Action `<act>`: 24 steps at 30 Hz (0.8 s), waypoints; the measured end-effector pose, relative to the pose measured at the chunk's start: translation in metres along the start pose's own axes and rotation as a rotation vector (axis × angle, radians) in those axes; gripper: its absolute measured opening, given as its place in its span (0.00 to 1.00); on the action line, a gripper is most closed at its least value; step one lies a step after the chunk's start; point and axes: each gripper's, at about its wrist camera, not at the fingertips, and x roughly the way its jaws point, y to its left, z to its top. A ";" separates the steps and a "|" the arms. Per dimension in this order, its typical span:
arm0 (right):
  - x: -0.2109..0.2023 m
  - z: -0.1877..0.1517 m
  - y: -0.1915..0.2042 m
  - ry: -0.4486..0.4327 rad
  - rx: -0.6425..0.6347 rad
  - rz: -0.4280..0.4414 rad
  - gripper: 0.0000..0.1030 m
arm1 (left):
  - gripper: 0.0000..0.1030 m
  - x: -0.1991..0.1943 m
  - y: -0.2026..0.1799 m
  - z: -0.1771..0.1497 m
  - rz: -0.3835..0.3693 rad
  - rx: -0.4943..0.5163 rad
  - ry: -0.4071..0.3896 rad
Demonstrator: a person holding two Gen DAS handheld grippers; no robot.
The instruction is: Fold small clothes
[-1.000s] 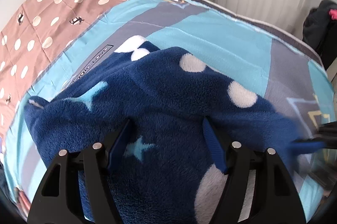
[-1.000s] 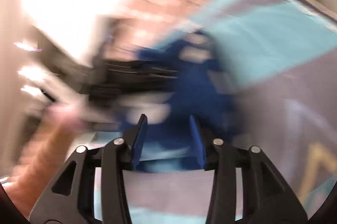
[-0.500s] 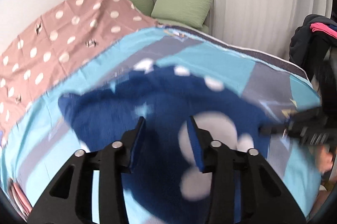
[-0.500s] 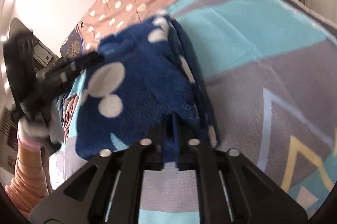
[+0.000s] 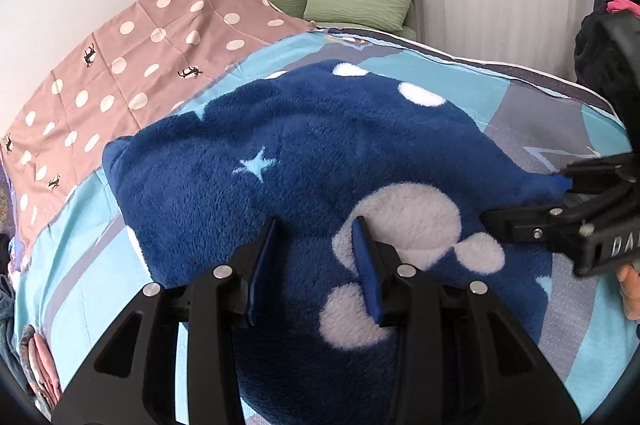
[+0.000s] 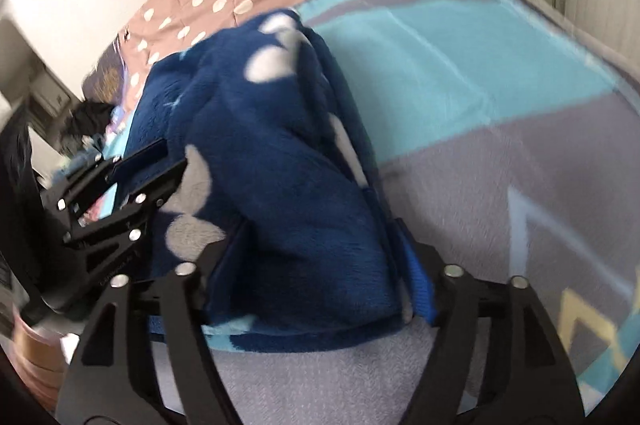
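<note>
As the release came: the right gripper (image 6: 320, 285) had just been opening, jaws wide, the near fold of the navy fleece garment with white spots and pale stars (image 5: 320, 153) between them, unpinched.
Left gripper (image 5: 314, 265): jaws part-open after closing in; whether the pads nipped fleece, could not tell.
Garment: lay doubled and bulky on the turquoise-and-grey patterned bedspread (image 5: 440, 73), thick fold toward 3 o'clock in the left view.
Change: half a second ago the right jaws were clamped on that edge.
Meaning: fold likely laid; smoothing or another fold probably next.

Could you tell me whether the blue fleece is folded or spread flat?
Folded: the fleece lies doubled on the bed, layered edges showing.
</note>
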 end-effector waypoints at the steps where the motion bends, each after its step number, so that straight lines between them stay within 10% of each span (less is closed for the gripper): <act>1: -0.010 -0.011 -0.001 0.006 0.000 0.007 0.74 | 0.38 0.000 0.001 0.000 -0.001 -0.003 0.001; 7: -0.041 -0.008 0.036 -0.086 -0.195 -0.154 0.68 | 0.38 -0.002 0.000 0.002 0.017 -0.016 -0.002; 14: -0.081 0.004 0.081 -0.349 -0.378 -0.067 0.68 | 0.38 -0.003 0.002 0.000 0.008 -0.038 -0.019; 17: -0.058 0.011 0.074 -0.273 -0.311 -0.022 0.66 | 0.38 -0.004 0.002 0.000 0.009 -0.045 -0.025; 19: -0.021 0.011 0.061 -0.129 -0.266 -0.090 0.40 | 0.39 -0.004 0.002 -0.002 0.005 -0.047 -0.030; 24: -0.007 0.006 0.073 -0.146 -0.346 -0.204 0.39 | 0.39 -0.003 -0.004 -0.004 0.023 -0.030 -0.056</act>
